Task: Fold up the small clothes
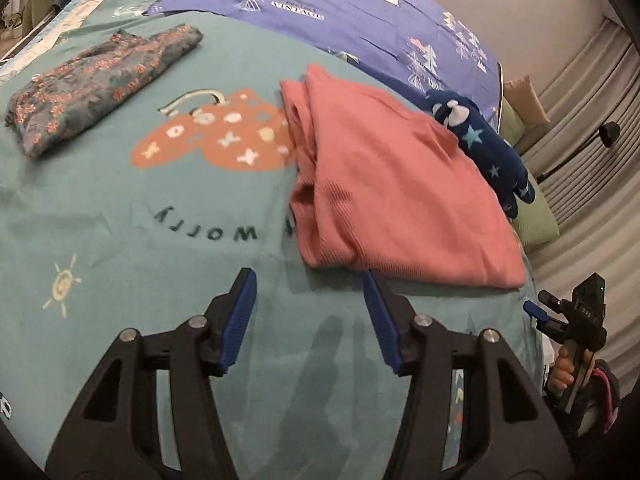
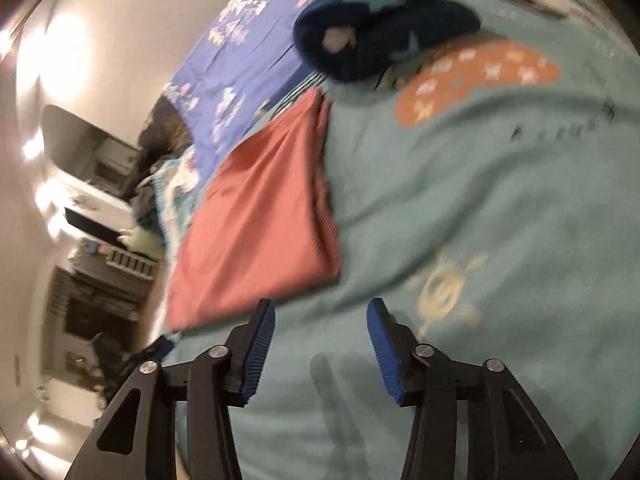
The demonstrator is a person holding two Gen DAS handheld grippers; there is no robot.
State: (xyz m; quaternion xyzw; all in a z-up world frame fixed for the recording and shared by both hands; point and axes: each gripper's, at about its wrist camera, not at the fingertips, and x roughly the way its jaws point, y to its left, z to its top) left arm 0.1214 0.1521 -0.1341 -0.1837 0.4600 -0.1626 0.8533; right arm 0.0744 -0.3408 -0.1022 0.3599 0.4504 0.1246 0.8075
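Note:
A folded pink garment (image 1: 396, 196) lies flat on the teal bedspread (image 1: 120, 220), right of centre in the left wrist view; in the blurred right wrist view the pink garment (image 2: 260, 224) lies to the left. My left gripper (image 1: 310, 276) hovers just in front of its near edge, open, with only bedspread between the blue pads. My right gripper (image 2: 320, 306) is open too, empty, beside the garment's near corner. In the left wrist view the right gripper (image 1: 538, 314) shows at the far right edge, held by a hand (image 1: 562, 372).
A folded floral garment (image 1: 92, 88) rests at the back left. A navy star-patterned plush or garment (image 1: 480, 148) lies behind the pink one, seen also as the navy item (image 2: 380, 28). A purple sheet (image 1: 360, 12) covers the far side. Curtains (image 1: 592, 120) hang at the right.

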